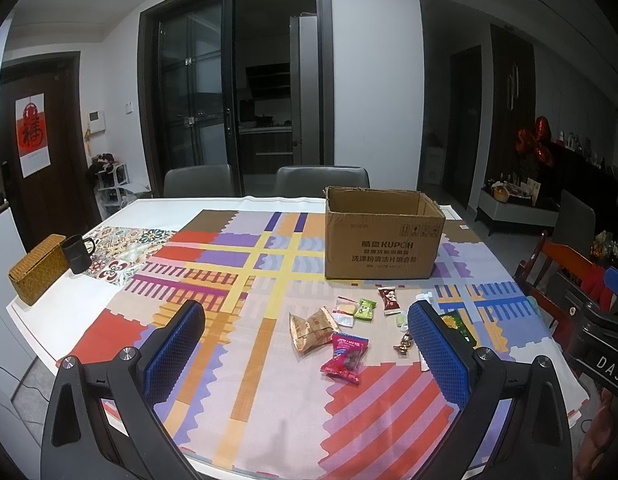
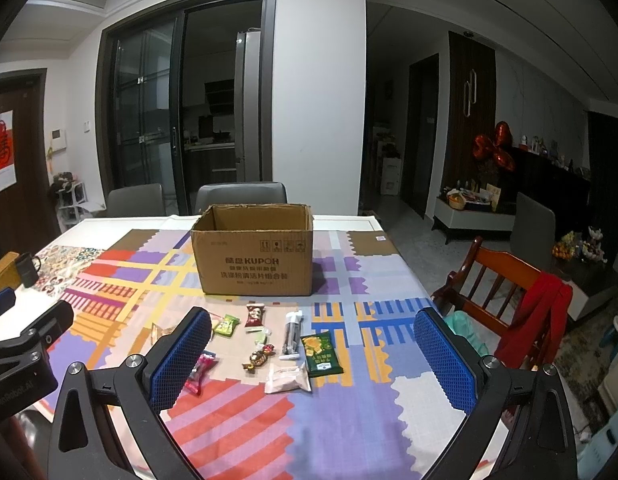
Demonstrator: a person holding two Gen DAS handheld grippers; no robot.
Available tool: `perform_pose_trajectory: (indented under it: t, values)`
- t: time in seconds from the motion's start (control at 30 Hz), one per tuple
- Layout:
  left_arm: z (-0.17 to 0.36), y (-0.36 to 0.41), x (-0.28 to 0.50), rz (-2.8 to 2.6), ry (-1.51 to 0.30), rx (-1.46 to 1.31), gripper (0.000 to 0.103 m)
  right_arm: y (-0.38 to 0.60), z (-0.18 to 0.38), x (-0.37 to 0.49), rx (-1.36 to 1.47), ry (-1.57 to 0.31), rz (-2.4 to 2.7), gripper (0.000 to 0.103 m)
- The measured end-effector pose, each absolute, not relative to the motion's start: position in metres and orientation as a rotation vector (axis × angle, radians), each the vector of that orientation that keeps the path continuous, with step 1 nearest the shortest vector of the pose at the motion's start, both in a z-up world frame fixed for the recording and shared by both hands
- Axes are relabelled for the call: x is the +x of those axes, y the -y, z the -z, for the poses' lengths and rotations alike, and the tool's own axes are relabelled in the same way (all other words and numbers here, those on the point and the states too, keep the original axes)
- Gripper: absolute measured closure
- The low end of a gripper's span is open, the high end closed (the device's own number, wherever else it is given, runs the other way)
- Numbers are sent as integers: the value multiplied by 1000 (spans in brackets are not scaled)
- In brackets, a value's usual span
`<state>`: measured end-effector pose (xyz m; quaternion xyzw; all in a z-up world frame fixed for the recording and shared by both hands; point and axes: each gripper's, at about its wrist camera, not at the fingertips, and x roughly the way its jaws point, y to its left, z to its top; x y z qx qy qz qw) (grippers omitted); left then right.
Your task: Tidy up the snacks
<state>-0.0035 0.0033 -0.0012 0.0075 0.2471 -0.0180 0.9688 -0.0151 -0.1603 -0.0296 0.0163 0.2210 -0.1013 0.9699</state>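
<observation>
**Light, crinkly packets lying loose ahead of two wide-open, empty grippers**

Scattered across the middle of the counter, toward its near edge: a gold-brown foil packet, a pink-red plastic snack pouch, a dark green flat sachet, a pale paper-coloured pouch, a small lime-green wrapped sweet, a red-and-white wrapped sweet and a gold twisted-foil candy. Behind them, nearer the far edge, an open brown cardboard box, upright and seemingly empty, though its floor stays hidden.

Likely all very light, thin-skinned and slippery; probably crushable contents in the foil packet and pouches. Best taken across the narrow width at mid-body, or by a crimped end seam for the flattest ones; gentle closing advised. Twisted candy small and prone to roll.

Left gripper spread wide, nothing held; pink-red pouch and foil packet on the counter between its fingers, not touching either pad. Right gripper equally wide and empty; green sachet, pale pouch and twisted candy between its fingers, apart from both; pink-red pouch just beside its left finger.
</observation>
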Motion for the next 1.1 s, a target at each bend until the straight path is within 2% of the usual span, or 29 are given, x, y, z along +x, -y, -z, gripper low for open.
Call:
perform_pose_trajectory:
  t: [1.1]
  values:
    - [7, -3, 2, 35, -502, 35, 0, 162, 34, -16, 36, -452, 202, 1]
